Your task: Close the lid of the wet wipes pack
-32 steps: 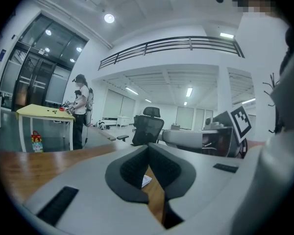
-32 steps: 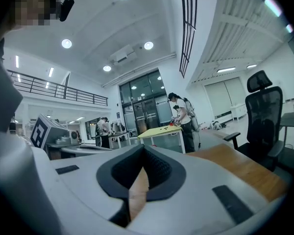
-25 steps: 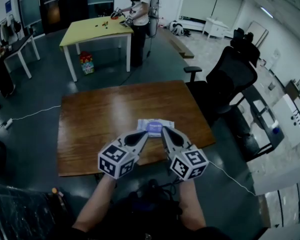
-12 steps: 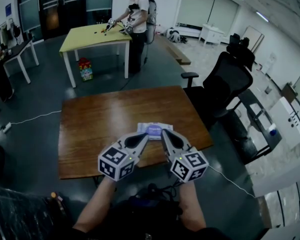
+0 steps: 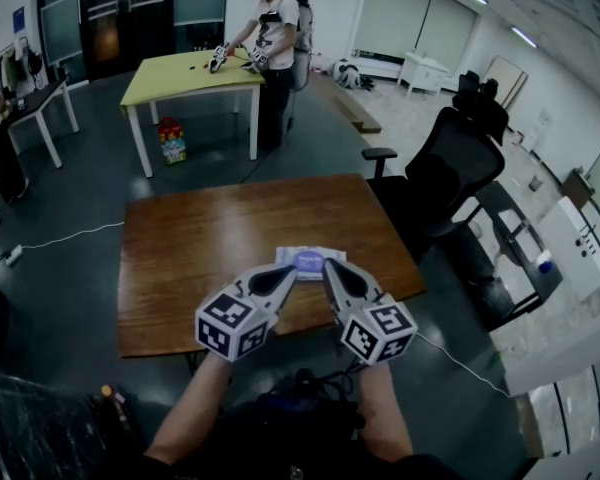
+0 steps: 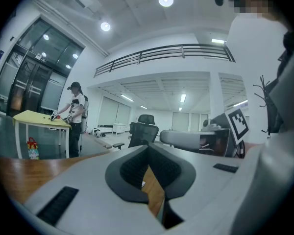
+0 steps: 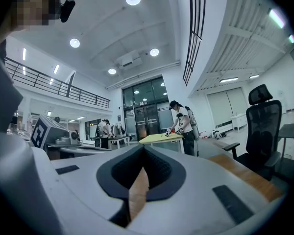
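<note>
Wooden table (image 5: 190, 238) carries one wet wipes pack (image 5: 288, 253) near its front edge, its long axis running left to right. Two grippers hide the pack's near side, and its purple lid (image 5: 308, 259) is too small to judge. The left gripper (image 5: 291, 271) and right gripper (image 5: 328, 265) are both pressed together, holding nothing.

Grey floor (image 5: 80, 203), yellow table (image 5: 175, 76), black chair (image 5: 450, 163) — perhaps glass doors (image 5: 110, 13).
</note>
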`<state>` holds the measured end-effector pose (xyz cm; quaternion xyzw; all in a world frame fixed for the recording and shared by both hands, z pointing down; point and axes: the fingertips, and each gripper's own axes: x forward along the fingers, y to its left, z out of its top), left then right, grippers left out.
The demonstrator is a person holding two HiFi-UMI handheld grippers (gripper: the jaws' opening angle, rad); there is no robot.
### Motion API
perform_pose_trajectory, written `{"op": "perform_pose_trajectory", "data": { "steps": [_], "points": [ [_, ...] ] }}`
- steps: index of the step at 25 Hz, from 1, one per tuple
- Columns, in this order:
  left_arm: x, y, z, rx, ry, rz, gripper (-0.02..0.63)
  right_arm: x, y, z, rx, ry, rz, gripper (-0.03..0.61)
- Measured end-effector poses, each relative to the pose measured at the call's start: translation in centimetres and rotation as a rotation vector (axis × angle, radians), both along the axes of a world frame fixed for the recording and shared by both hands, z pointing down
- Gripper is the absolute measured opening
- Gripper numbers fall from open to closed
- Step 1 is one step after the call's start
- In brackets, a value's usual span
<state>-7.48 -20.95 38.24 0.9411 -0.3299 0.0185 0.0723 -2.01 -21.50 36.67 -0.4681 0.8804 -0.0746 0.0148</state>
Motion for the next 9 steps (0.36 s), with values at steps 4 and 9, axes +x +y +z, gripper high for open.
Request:
{"op": "perform_pose_trajectory", "data": {
  "steps": [4, 9],
  "points": [
    [-0.05, 0.16, 0.01, -0.003, -0.005, 0.001, -0.006, -0.15, 0.12, -0.02, -0.003, 0.004, -0.004, 0.008],
    [-0.34, 0.01, 0.49, -0.006, -0.006, 0.002, -0.005, -0.49, -0.04, 0.19, 0.001, 0.007, -0.005, 0.008]
  ]
}}
